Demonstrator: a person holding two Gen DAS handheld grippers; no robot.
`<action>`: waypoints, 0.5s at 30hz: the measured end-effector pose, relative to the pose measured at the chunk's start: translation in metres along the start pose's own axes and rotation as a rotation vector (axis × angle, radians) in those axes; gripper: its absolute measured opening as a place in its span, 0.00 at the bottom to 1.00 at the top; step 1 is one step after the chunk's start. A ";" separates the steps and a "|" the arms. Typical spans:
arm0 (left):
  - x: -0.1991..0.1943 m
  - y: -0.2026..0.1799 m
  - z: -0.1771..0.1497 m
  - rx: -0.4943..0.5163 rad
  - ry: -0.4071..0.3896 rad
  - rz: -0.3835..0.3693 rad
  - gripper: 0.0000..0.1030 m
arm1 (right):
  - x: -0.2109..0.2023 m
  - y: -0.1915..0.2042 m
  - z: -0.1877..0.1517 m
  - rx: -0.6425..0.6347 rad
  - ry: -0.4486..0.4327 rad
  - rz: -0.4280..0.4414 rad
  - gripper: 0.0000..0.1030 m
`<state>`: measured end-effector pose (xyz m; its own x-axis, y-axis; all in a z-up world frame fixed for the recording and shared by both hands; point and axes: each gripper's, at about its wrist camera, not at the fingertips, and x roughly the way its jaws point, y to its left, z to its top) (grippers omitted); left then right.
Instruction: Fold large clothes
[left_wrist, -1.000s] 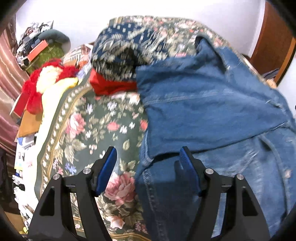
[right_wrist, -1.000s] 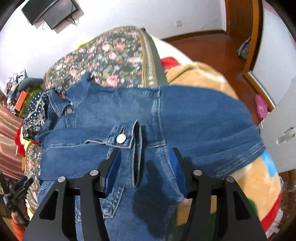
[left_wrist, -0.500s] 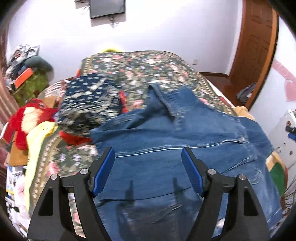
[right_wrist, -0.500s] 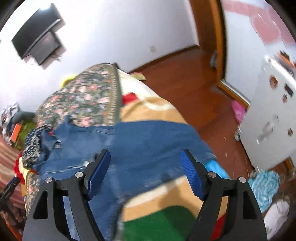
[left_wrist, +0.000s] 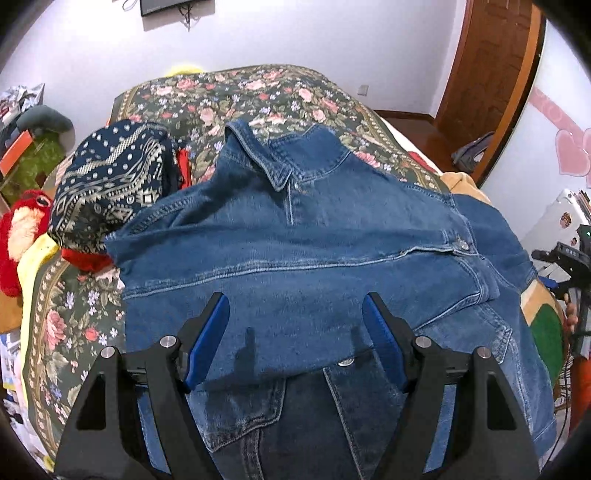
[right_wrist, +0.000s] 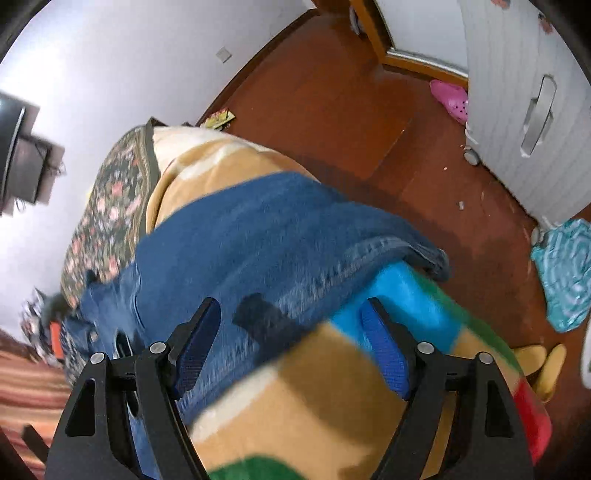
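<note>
- Blue-padded and spread wide, the left gripper (left_wrist: 295, 338) hangs over the denim jacket (left_wrist: 295, 236) with nothing between its fingers; shadows of the fingers fall on the cloth below.
- Denim covers the near half of the left wrist view: the jacket lies on the floral bedspread (left_wrist: 258, 96), one panel laid across the body, collar pointing toward the far wall, a metal button (left_wrist: 461, 243) at the right.
- Just left of the jacket sits a heap of navy patterned cloth (left_wrist: 107, 184) with red fabric (left_wrist: 86, 258) beneath it, and a red plush toy (left_wrist: 16, 236) at the bed's left edge.
- Farther off, a white wall and a wooden door (left_wrist: 491, 66) close the room.
- From the right wrist view, the right gripper (right_wrist: 291, 343) is likewise wide apart and holding nothing, above a tan, blue and green blanket (right_wrist: 295, 413) at the bed's edge.
- A blurred jacket sleeve (right_wrist: 277, 240) drapes over that blanket just ahead of the fingers.
- Beyond are the reddish wooden floor (right_wrist: 332, 92), a pink shoe (right_wrist: 448, 98) and a turquoise cloth (right_wrist: 565, 269).
</note>
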<state>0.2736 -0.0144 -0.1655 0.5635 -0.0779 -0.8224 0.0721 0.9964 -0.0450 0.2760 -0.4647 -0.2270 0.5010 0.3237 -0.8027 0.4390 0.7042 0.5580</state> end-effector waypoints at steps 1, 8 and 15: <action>0.001 0.002 -0.002 -0.007 0.007 0.002 0.72 | 0.005 -0.002 0.004 0.023 0.001 0.007 0.75; 0.004 0.019 -0.011 -0.049 0.034 0.016 0.71 | 0.024 0.001 0.023 0.102 -0.025 -0.031 0.71; -0.002 0.029 -0.017 -0.068 0.025 0.020 0.71 | 0.004 0.039 0.021 -0.007 -0.163 -0.156 0.27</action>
<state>0.2606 0.0150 -0.1745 0.5437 -0.0578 -0.8373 0.0045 0.9978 -0.0659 0.3112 -0.4490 -0.2038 0.5420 0.1045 -0.8339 0.5156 0.7422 0.4281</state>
